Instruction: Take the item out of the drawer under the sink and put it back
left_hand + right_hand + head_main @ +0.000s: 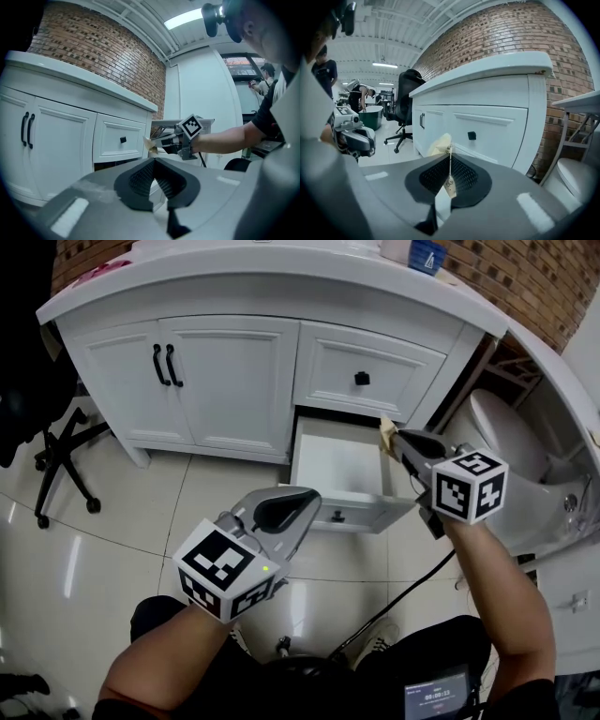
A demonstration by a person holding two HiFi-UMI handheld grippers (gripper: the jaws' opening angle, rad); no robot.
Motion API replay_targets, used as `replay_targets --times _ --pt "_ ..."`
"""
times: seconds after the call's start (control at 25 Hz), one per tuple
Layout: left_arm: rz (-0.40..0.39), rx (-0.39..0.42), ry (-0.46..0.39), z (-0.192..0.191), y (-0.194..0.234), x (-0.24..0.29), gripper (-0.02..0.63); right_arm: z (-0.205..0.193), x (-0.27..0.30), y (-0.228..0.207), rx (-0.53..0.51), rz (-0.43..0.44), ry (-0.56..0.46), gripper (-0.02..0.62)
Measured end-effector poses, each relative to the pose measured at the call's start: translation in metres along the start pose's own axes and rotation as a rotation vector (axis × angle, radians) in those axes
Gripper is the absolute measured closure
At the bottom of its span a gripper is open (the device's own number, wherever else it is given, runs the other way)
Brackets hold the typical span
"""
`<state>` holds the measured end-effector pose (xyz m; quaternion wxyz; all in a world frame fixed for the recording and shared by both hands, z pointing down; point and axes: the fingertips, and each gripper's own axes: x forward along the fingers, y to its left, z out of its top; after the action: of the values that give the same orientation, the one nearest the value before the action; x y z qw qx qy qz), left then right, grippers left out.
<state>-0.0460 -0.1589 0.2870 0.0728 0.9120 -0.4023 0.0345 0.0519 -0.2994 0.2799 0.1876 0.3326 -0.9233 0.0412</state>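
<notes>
The lower drawer (349,517) under the sink counter stands pulled out, its white inside bare. Just above the drawer's right wall, my right gripper (396,440) is shut on a small yellowish tea bag (385,431). In the right gripper view the tea bag (440,144) sticks out past the jaws and its string and paper tag (450,186) run back between them. The left gripper view shows the same tea bag (150,146) at the right gripper's tip. My left gripper (306,499) is shut on nothing, low in front of the drawer's left corner.
An upper drawer (365,371) with a black knob is closed. Double cabinet doors (202,381) lie to the left. A toilet (507,439) stands close on the right, and an office chair (58,461) at the far left. A black cable (403,596) trails on the tiled floor.
</notes>
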Motion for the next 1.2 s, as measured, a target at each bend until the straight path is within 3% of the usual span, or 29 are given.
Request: replay_targets --times 0.44,0.8,1.2 --pt "0.002 -0.033 0.012 -0.005 0.010 0.001 0.601 -0.053 0.077 -0.050 -0.179 -0.041 0.227 0.581" --pt "-0.013 -0.062 0.033 -0.014 0.011 0.013 0.601 -0.090 0.125 -0.047 -0.306 0.033 0.381 0.581" --pt "-0.027 -0.081 0.040 -0.016 0.013 0.021 0.601 -0.133 0.163 -0.039 -0.331 0.103 0.494 0.581"
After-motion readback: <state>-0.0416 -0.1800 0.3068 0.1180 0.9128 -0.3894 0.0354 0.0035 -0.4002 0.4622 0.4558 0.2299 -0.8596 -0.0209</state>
